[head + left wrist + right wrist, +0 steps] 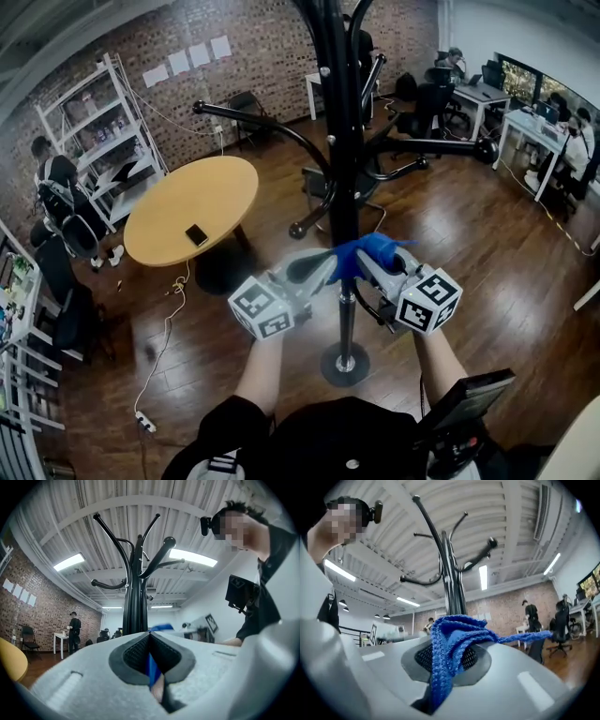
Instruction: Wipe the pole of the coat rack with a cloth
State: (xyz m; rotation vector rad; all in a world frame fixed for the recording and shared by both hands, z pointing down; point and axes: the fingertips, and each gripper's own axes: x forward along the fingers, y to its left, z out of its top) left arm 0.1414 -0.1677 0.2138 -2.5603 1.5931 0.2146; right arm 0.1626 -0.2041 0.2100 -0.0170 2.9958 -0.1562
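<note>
Head view: two hand-held grippers, one cloth, one rack. Left gripper [314,269] and right gripper [371,266] meet low on the black metal coat rack pole [344,141], above its round base [345,366]. One blue knitted cloth [367,250] lies across the pole's front between them. Left gripper view: jaws clamped on a thin blue edge of cloth. Right gripper view: jaws pinched on a thick fold. Room: dark wooden plank floor [469,258], brick wall [267,42], one round tan wooden table [187,192] carrying one dark phone [197,234], white metal shelving [94,131].
</note>
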